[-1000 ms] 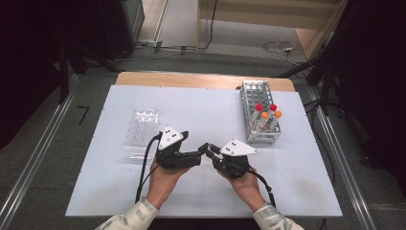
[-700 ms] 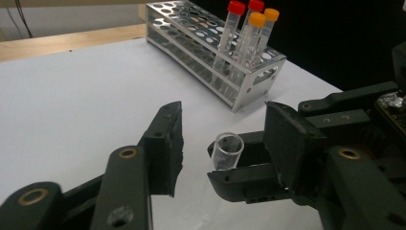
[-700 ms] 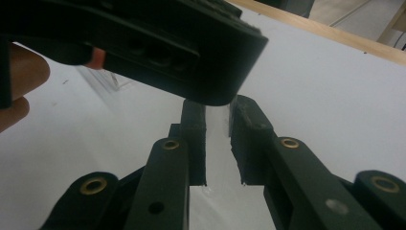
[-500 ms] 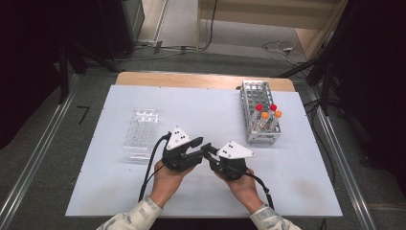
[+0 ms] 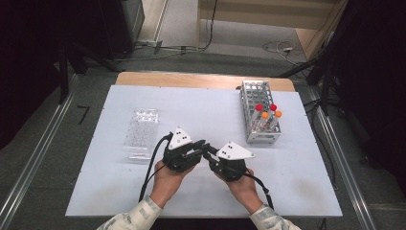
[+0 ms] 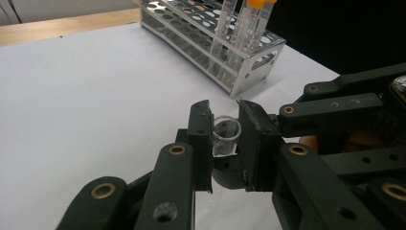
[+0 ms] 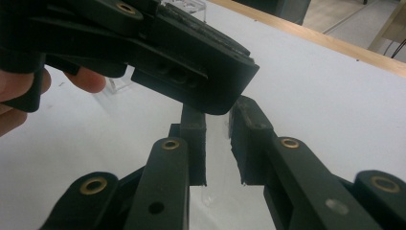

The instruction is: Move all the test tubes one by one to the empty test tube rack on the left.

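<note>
A clear, uncapped tube sits between the pads of my left gripper, open end facing the camera. The jaws have just been closing and now press on it. My right gripper is shut on the same tube, whose glassy body runs down between its jaws. In the high view the two grippers meet tip to tip at the table's near middle, the left gripper from the left and the right gripper from the right. In the right gripper view, the left gripper's jaws cross just above the right gripper's.
A metal rack with several red- and orange-capped tubes stands at the right and appears in the left gripper view. A clear plastic rack lies left of my hands. A white sheet covers the table.
The left gripper's jaws, wide apart a second ago, have closed onto the tube that the right gripper holds. Both hands have stayed where they were.
</note>
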